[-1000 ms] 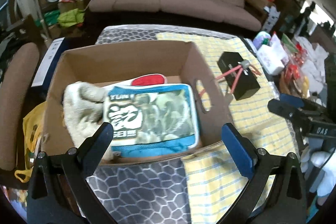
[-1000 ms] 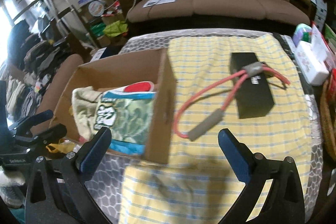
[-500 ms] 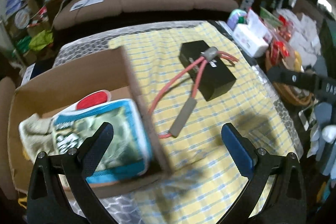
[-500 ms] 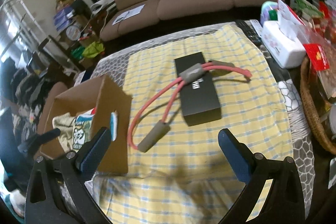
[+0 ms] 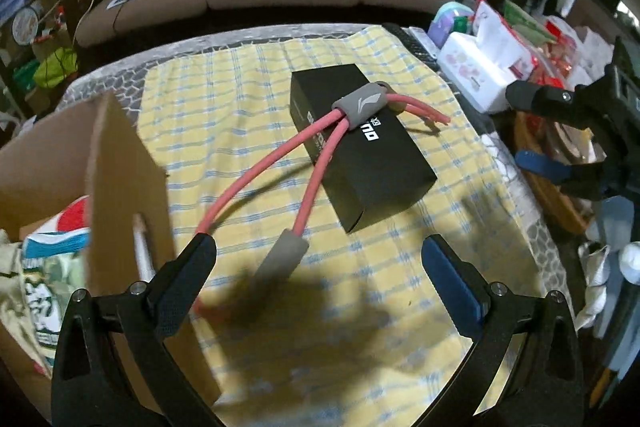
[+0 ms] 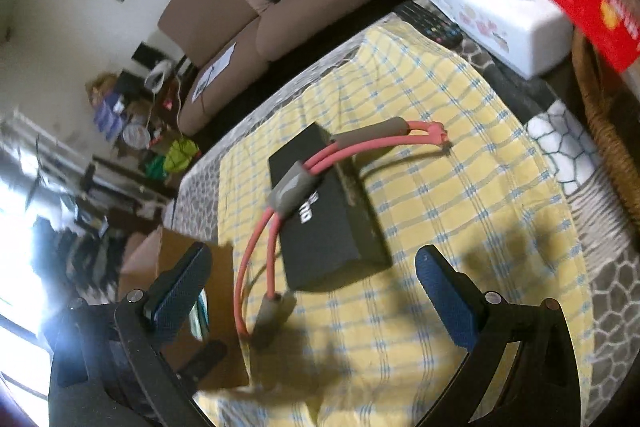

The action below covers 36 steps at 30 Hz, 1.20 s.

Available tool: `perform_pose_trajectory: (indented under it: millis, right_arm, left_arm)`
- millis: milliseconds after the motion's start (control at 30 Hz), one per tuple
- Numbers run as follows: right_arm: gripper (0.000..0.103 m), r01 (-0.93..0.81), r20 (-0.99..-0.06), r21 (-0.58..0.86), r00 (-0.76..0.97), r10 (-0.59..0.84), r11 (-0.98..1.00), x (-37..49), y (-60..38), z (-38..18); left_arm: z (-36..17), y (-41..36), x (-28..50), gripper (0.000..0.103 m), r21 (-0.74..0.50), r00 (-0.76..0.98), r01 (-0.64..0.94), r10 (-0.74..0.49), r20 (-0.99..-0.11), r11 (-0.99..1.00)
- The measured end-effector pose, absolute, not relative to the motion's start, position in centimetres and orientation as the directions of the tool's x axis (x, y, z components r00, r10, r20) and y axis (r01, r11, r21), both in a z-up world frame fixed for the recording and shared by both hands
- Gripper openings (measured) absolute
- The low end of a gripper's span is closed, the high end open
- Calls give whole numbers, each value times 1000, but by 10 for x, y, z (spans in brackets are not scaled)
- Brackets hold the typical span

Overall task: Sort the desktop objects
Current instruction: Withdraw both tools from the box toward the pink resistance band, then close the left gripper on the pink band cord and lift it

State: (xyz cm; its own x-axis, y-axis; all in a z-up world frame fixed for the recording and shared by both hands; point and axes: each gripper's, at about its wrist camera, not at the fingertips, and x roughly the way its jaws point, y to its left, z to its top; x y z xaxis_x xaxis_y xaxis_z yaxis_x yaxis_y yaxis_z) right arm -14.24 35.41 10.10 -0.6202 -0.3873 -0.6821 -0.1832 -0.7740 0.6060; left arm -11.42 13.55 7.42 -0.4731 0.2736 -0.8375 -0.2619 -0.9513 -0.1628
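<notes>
The left hand-held gripper (image 5: 318,263) hangs wide open and empty over the yellow-and-blue checked cloth (image 5: 248,99) that covers the counter, its jaws spread to either side of the near grey foam handle (image 5: 282,255) without touching it. The right hand-held gripper (image 6: 312,273) is likewise spread wide and holds nothing, poised above the same cloth.

Two things remain to sort. A black rectangular cardboard box with white lettering (image 5: 360,147) lies flat near the middle of the cloth. Draped across its top is a red rubber resistance tube with grey foam handles and a grey centre sleeve (image 5: 320,135); its loops trail off the box onto the cloth on both sides. The open brown cardboard carton (image 5: 124,179) stands at the left edge, already holding a printed blue-and-green packet (image 5: 52,267).

The tube looks light, limp and springy, so it will likely sag and swing when lifted; the foam handle or the grey sleeve (image 5: 360,105) offers a soft, non-slip place to pinch. The box seems stiff and smooth-sided, best taken across its narrow width, and probably only once the tube is off it.
</notes>
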Motion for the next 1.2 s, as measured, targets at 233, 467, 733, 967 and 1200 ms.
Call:
perform_pose_trajectory:
  millis: [233,467,733,967,1200]
  right_arm:
    - [103,-215,-600,740,-639,-481,-637,-173,377,57]
    - [91,-228,-515,825,-679,-523,-517,-203,392,23]
    - [75,-237,-375,921,-760,-531,-310,-225,415,-16]
    - [33,-218,-278,960,-791,-545,-174,-238,423,-38]
    - [16,-191,-268,962,-808,-525,-198,-233,422,-34]
  left_arm:
    - [46,136,-134,103,-234,-470,-218,312,-826,-947]
    - [15,132,-150,103,-312,-459,-176,358,-813,-934]
    - [-7,132,-160,103,-370,-440,-199,420,-794,-907]
    - [-17,140,-162,79,-428,-372,-243,491,-788,-871]
    - [-21,155,-157,23,-372,-326,-281,453,-830,-885]
